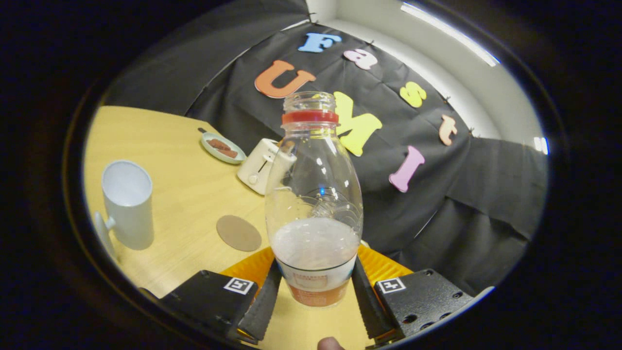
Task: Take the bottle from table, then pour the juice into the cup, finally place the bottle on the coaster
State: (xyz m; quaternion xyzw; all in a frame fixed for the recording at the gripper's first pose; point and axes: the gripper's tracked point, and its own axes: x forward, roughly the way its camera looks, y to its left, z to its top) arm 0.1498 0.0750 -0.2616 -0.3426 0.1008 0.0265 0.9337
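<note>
Clear plastic catches the light first: the clear plastic bottle with a red neck ring (314, 194) stands uncapped between the two fingers of the hand-held gripper (315, 296), which press against its lower sides, so the gripper is clamped on it. A cloudy, whitish juice fills roughly the bottom third. The band around its base carries print, but the letters are too small and blurred to read (the lower strip of it is orange-red). Each black finger block bears a small square black-and-white marker, a pattern and not writing.

The whole scene sits tilted in the view. Off to the left of the fingers, on the pale wooden table (184, 189), stands a white cylindrical cup with a handle (127, 204); whether anything is in it is hard to say. Between cup and bottle, just ahead of the left finger, lies the round brown coaster (238, 233), flat and bare, apart from both. Beyond it stands a small white toaster (260, 166), its right side hidden behind the bottle. Further back is a pale green dish holding brown slices (222, 147), too small to identify. At the very bottom a fingertip (330, 344) pokes in, mostly cut off.
</note>
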